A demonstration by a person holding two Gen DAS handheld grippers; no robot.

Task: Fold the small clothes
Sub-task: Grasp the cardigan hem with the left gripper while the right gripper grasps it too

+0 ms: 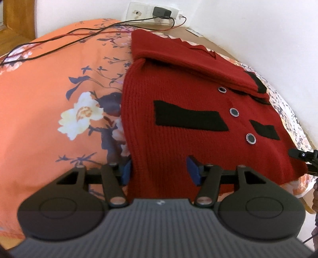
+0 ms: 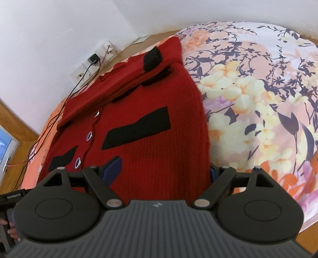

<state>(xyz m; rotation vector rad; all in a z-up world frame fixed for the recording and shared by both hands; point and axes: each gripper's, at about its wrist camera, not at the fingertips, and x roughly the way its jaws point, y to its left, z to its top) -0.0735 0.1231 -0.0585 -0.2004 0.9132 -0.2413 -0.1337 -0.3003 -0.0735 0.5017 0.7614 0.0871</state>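
A small red knitted cardigan [image 1: 188, 103] with black patches and round dark buttons lies flat on the floral bedsheet, its sleeves folded across the chest. It also shows in the right wrist view [image 2: 151, 119]. My left gripper [image 1: 159, 170] is open, its blue pads either side of the cardigan's near left hem corner. My right gripper [image 2: 165, 170] is open, its pads straddling the near right hem corner; the right pad is mostly hidden behind the cloth edge.
The bedsheet [image 1: 49, 99] is orange with flowers, paler to the right [image 2: 258, 99]. Black and red cables [image 1: 59, 41] run across it to a wall socket with a charger [image 1: 162, 12]. White walls lie behind. The other gripper's tip [image 1: 302, 154] shows at the right edge.
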